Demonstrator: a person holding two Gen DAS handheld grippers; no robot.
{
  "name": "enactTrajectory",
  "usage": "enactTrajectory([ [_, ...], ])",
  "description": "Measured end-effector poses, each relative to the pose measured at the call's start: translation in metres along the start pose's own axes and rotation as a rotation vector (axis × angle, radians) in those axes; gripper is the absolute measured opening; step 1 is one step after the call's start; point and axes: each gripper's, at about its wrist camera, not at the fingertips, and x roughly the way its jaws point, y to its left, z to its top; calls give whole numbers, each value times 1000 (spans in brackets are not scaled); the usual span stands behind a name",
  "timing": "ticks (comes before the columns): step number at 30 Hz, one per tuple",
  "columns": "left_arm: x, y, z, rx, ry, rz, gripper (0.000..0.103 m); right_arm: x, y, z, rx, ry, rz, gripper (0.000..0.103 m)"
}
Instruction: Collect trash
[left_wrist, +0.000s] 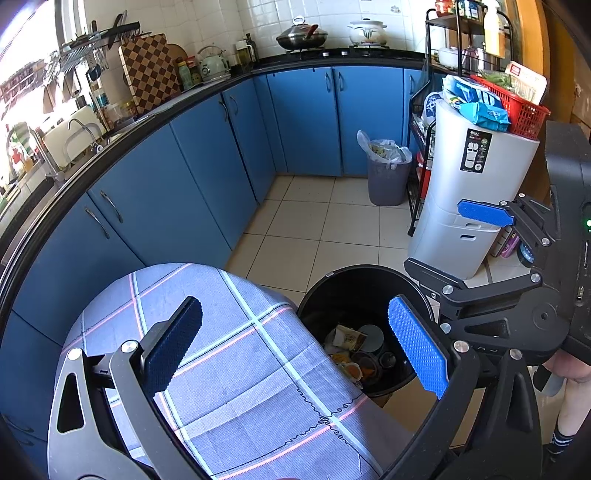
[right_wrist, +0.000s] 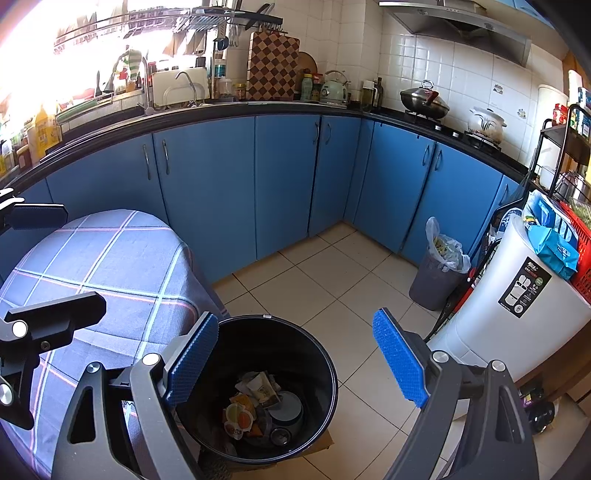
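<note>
**Both grabbers wait over the bin**

We hold two grabbers and both point down at a slant. Our left gripper (left_wrist: 295, 347) hangs over the edge of the checked cloth (left_wrist: 236, 369), which covers a table. Its two blue pads (left_wrist: 419, 347) stand far apart and nothing is between them. Our right gripper (right_wrist: 295, 362) hangs right above the black bin (right_wrist: 328, 369). Its blue fingers (right_wrist: 399, 362) are spread wide too, and they hold nothing. In the left view we can see the right grabber beside us, with a bit of a hand (left_wrist: 569, 373) under it.

The trash (right_wrist: 255, 406) lies at the bottom of the black bin. We see wrappers, a round lid and small cups there. The bin stands on the tiled floor (right_wrist: 332, 280), touching the table's cloth.

A tall white bin (right_wrist: 517, 325) stands to the right. It has a black label (right_wrist: 524, 284) with small white writing, but we cannot read it. Blue packs (right_wrist: 554, 243) sit on top of it, next to a red basket (right_wrist: 583, 236). Their writing is too small to read. A grey bin with a bag (right_wrist: 439, 269) stands by the blue cupboards (right_wrist: 280, 177).
</note>
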Motion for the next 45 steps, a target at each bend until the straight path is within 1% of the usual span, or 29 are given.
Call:
enactTrajectory([
  [13,-1,-4,0,12,-1,2,99,0,-2,-4,9,-1,-3,84],
  [22,-2,-9,1,27,-1,24,99,0,-3,-4,9,-1,-2,84],
  [27,1,-6,1,15,17,-10,99,-1,-4,-4,10,-1,-3,84],
  [29,0,-6,0,14,15,-18,100,-2,-5,-4,11,-2,-5,84],
  [31,-3,-2,0,1,12,-50,100,-3,-5,-5,13,-4,-6,84],
  [34,-6,2,1,-20,9,-63,100,-4,-5,-5,15,-3,-9,84],
  [37,-6,4,2,-26,10,-47,100,-4,-5,-5,14,-4,-7,84],
  [41,-5,3,1,-24,30,-54,100,-5,-5,-5,15,-5,-6,84],
  [45,-4,-2,1,-3,41,-34,100,-6,-4,-5,13,-5,-7,84],
])
